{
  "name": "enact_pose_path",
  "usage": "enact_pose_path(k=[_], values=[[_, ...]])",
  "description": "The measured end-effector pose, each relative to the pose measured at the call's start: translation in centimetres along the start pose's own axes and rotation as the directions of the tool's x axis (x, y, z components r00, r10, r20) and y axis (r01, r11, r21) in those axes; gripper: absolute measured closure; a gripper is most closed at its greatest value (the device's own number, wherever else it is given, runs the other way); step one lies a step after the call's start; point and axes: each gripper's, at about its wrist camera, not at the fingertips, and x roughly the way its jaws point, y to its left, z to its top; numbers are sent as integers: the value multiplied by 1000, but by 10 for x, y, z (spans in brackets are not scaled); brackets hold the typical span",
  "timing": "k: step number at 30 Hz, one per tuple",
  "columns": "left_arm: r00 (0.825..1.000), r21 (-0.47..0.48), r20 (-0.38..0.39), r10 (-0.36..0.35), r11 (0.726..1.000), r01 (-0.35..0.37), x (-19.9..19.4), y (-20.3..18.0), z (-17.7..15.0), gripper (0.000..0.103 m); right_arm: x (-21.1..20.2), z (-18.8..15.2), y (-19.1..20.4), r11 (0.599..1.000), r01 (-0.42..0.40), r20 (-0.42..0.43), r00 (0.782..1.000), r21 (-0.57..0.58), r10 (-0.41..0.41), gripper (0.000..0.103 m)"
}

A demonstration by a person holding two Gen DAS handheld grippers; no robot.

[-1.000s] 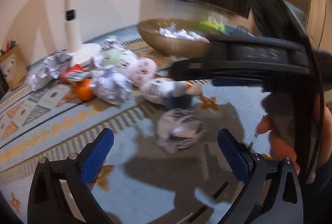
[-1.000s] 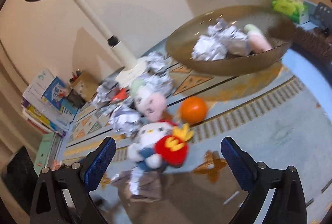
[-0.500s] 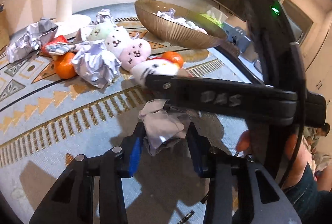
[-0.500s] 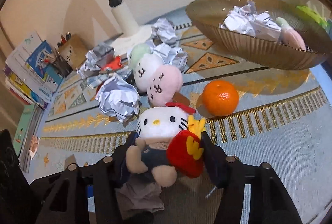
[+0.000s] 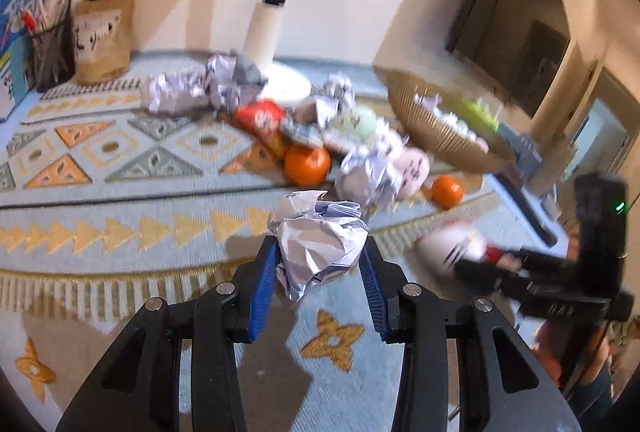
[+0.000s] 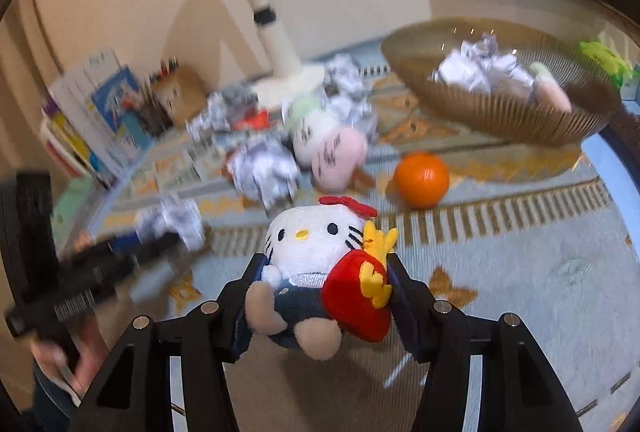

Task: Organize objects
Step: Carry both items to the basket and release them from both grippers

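My left gripper (image 5: 320, 256) is shut on a crumpled paper ball (image 5: 318, 238) and holds it above the rug. My right gripper (image 6: 324, 272) is shut on a Hello Kitty plush (image 6: 316, 264) with a red fries pouch, held off the rug. The right gripper also shows blurred in the left wrist view (image 5: 520, 272); the left gripper shows blurred in the right wrist view (image 6: 100, 264). A gold ribbed bowl (image 6: 500, 112) at the back right holds paper balls and a plush; it also shows in the left wrist view (image 5: 440, 136).
On the patterned rug lie more paper balls (image 6: 266, 168), a pink plush (image 6: 338, 156), a green plush (image 5: 356, 118), oranges (image 6: 420, 178) (image 5: 307, 164), a red packet (image 5: 262, 118). A white lamp base (image 5: 286, 88), pencil holder (image 5: 102, 38) and books (image 6: 92, 120) stand behind.
Both grippers closed on their objects and lifted them. The left swung left with the paper ball; the right raised the Hello Kitty plush.
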Motion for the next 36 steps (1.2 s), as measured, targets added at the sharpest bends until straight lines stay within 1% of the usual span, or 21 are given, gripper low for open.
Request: enact_pose_path(k=[1,2,4,5,8,12,14,15,16,17,18,20,22,23,25,27,29,31,33,36], values=[[1000,10,4,6,1000,-6,-1,-2,-1,66,3,-3,0,1000,3,-12,1000,-5,-3,44],[1000,25,0,20,999,-20,3,-6,-1,66,5,-6,1,1000,4,-22,1000,-4,-4,37],[999,61,-2,44,997,-43,4,-16,-4,66,7,-9,-2,1000,17,-32,999,11,-17,27],[999,81,4,49,996,-49,5,-19,-3,65,6,-10,-3,999,28,-34,999,18,-27,24],[998,98,5,58,993,-58,4,-21,-4,65,-1,-12,-5,999,33,-23,999,26,-32,23],[999,72,6,51,996,-52,2,-16,-3,65,-8,-15,0,999,34,-19,999,23,-34,22],[999,60,8,49,997,-50,1,-13,-3,65,-5,-16,6,998,56,-34,998,8,-55,22],[999,57,9,49,997,-49,1,-13,-3,65,-2,-16,12,997,79,-36,996,-12,-80,22],[999,56,10,48,997,-49,1,-13,-3,65,1,-17,17,994,102,-32,994,-33,-103,27],[999,56,12,50,997,-50,0,-13,-3,65,4,-18,23,988,142,-25,989,-56,-143,47],[998,57,12,57,997,-57,0,-15,-2,65,6,-18,27,983,167,-25,985,-75,-170,48],[999,57,0,53,997,-53,-1,-19,5,65,7,-18,32,981,169,-22,985,-97,-172,50],[999,72,8,34,997,-35,-4,-29,21,65,-1,-13,31,982,163,-3,987,-92,-164,50],[999,96,28,27,995,-30,-8,-39,34,65,-8,-8,28,985,154,9,988,-81,-153,50],[998,135,60,6,991,-14,-11,-58,61,65,-31,9,17,989,140,67,988,-47,-137,50],[996,155,79,-44,987,31,-8,-78,91,65,-58,29,-1,989,150,138,979,1,-148,50],[992,160,75,-101,983,88,6,-96,122,65,-85,51,-26,982,175,206,961,66,-185,50],[991,152,64,-118,983,107,23,-109,143,65,-105,69,-50,975,186,249,945,126,-212,50],[989,133,34,-143,982,137,48,-121,164,65,-118,85,-73,968,175,269,938,180,-220,50],[987,117,-10,-161,980,161,86,-136,182,65,-129,103,-105,957,162,283,931,242,-229,50]])
